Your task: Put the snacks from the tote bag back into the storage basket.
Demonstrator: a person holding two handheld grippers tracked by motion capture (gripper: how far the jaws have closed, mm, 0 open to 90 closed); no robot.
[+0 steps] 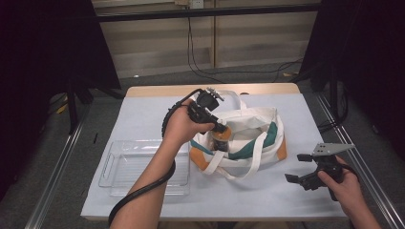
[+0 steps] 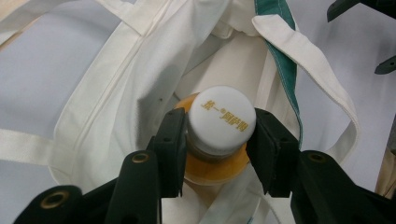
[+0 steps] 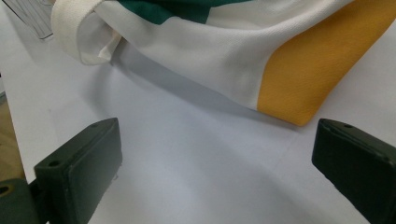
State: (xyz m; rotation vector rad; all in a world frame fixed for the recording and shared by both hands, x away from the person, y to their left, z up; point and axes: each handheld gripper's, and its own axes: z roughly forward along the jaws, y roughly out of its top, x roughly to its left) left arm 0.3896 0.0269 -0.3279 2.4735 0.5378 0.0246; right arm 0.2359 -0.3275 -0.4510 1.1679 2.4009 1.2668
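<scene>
A white canvas tote bag (image 1: 248,138) with green and orange panels lies at the middle of the table. My left gripper (image 1: 220,130) is shut on an orange bottle with a white cap (image 2: 227,115), held over the bag's open mouth (image 2: 233,60). The bottle (image 1: 221,138) hangs at the bag's left end. My right gripper (image 1: 297,168) rests open near the table's front right, nothing between its jaws; the bag's orange corner (image 3: 308,70) lies just ahead of it.
A clear plastic tray (image 1: 125,164) sits at the front left of the white-covered table (image 1: 143,114). The bag's long white straps (image 1: 239,169) trail toward the front edge. Black cables (image 1: 200,62) run across the floor behind.
</scene>
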